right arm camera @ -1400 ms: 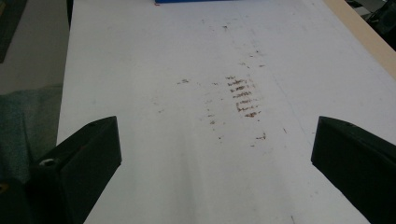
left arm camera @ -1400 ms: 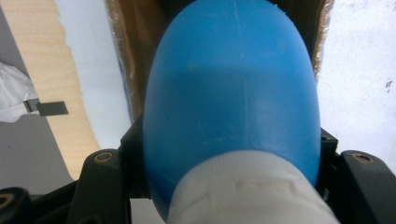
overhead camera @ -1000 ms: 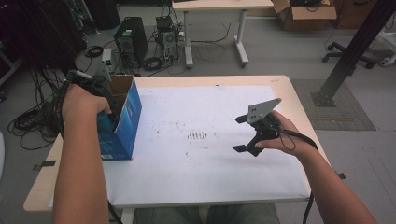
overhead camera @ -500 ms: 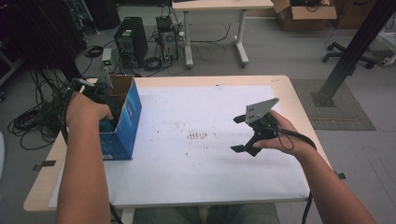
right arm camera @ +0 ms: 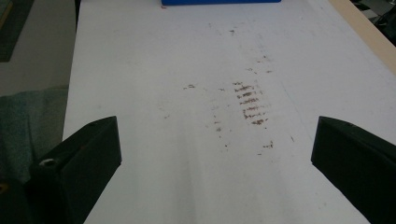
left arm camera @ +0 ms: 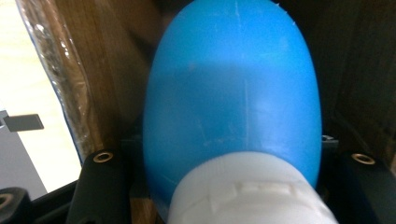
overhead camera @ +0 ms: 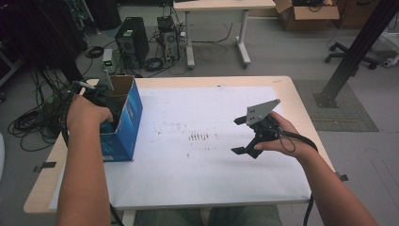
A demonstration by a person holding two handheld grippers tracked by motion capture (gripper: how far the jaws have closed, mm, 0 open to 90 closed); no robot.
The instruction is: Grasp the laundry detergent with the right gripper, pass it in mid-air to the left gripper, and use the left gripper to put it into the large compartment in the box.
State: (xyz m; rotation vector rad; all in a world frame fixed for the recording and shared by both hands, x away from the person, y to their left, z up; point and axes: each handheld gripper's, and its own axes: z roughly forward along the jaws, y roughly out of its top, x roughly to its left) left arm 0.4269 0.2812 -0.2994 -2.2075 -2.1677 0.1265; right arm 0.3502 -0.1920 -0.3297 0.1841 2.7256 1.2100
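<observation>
An open blue cardboard box stands at the table's left side. My left hand reaches into it from above, with the left gripper inside. In the left gripper view a blue plastic bottle with a white cap sits between the two black jaws, which press on its sides, against the box's brown inner walls. My right gripper hovers just above the white paper at the table's right, its jaws wide apart and nothing between them.
White paper with a patch of brown marks covers the wooden table. The box's lower blue edge lies ahead of the right gripper. Computer cases, cables and another table stand on the floor beyond.
My left hand has shifted slightly toward the near side at the box opening. The right hand and its gripper have stayed where they were.
</observation>
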